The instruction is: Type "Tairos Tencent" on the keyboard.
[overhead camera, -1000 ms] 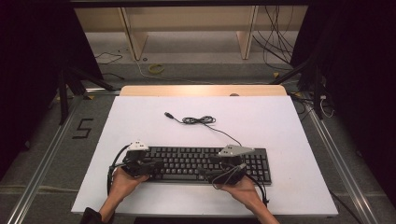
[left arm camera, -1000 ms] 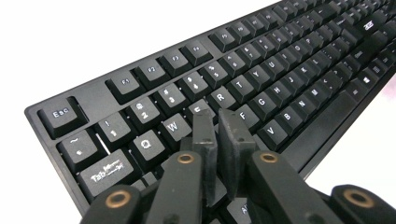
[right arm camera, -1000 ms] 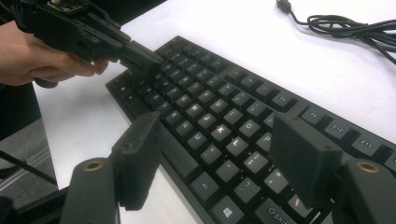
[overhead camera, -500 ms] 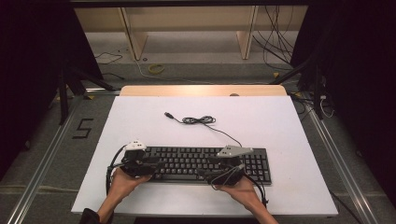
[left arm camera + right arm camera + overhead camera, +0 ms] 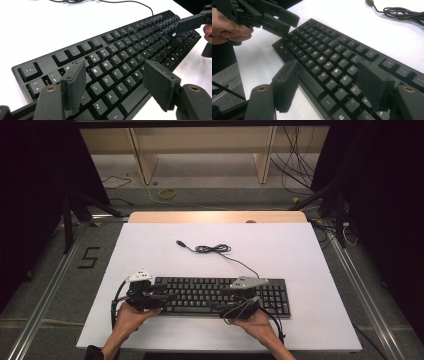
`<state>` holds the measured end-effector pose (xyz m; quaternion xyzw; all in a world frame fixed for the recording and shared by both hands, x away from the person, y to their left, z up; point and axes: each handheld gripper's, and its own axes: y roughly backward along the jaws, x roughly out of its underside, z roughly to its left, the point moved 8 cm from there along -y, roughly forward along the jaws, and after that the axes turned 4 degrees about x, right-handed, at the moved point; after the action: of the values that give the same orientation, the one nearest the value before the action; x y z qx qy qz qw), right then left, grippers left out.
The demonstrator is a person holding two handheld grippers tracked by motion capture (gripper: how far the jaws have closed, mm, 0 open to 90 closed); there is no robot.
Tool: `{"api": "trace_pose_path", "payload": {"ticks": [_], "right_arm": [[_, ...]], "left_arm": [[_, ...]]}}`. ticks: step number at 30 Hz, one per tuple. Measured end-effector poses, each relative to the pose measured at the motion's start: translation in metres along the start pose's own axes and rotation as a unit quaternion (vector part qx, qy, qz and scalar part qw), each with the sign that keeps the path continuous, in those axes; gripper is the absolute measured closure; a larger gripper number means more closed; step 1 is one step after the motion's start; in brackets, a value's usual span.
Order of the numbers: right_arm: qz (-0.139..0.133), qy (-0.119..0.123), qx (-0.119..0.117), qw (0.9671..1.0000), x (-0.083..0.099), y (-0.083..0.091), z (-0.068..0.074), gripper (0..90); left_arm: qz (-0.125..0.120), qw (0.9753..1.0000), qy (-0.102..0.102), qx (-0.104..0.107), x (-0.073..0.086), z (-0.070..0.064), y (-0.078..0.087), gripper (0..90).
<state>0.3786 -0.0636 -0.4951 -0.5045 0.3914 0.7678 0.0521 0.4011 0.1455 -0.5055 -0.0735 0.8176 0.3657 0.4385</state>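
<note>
Black plastic keyboard: one full-size wired keyboard (image 5: 220, 296) lies flat on the table beneath both my tools, its left end under my left gripper and its right-of-middle keys under my right one.
Left gripper: my left gripper (image 5: 113, 88) hangs over the letter keys near the Esc end, its jaws spread wide with nothing between them; I cannot tell whether a pad touches a keycap.
Right gripper: my right gripper (image 5: 327, 87) hovers over the front edge by the bottom row, also gaping wide and empty, and it looks across at the other tool farther along the board.
Step in hand: I judge that I am lining up both tools at the two ends of the keyboard, ready to take hold of it or shift it; no grasp is made yet.
Next move: each tool would need to drop to the keyboard's edge, one jaw over the keys and one at the front rim, then close evenly so the board stays level.
Cable: one thin black cord (image 5: 215, 249) runs from the keyboard's far edge away from my tools, coiled loosely, ending in a plug that lies free.
Table: one white tabletop (image 5: 300, 255) carries everything.
Count: one keyboard, one cord, two grippers, two hands.
</note>
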Motion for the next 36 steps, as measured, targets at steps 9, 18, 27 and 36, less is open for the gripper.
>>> {"api": "trace_pose_path", "payload": {"ticks": [9,18,27,36], "right_arm": [[0.000,0.003,-0.007,1.0000,-0.002,-0.003,0.006,39.4],[0.008,0.012,-0.012,0.9998,-0.002,-0.010,0.012,51.0],[0.029,0.022,-0.013,0.9993,0.003,-0.020,0.019,66.3],[0.048,0.035,-0.021,0.9980,0.007,-0.033,0.026,80.3]], "left_arm": [[-0.016,0.9999,-0.002,0.001,-0.002,-0.004,0.005,32.4],[-0.036,0.9994,0.000,0.002,-0.002,-0.006,0.012,31.7],[-0.041,0.9992,0.000,0.002,0.001,-0.007,0.016,31.3],[-0.043,0.9991,0.004,0.002,0.004,-0.008,0.019,31.2]]}}
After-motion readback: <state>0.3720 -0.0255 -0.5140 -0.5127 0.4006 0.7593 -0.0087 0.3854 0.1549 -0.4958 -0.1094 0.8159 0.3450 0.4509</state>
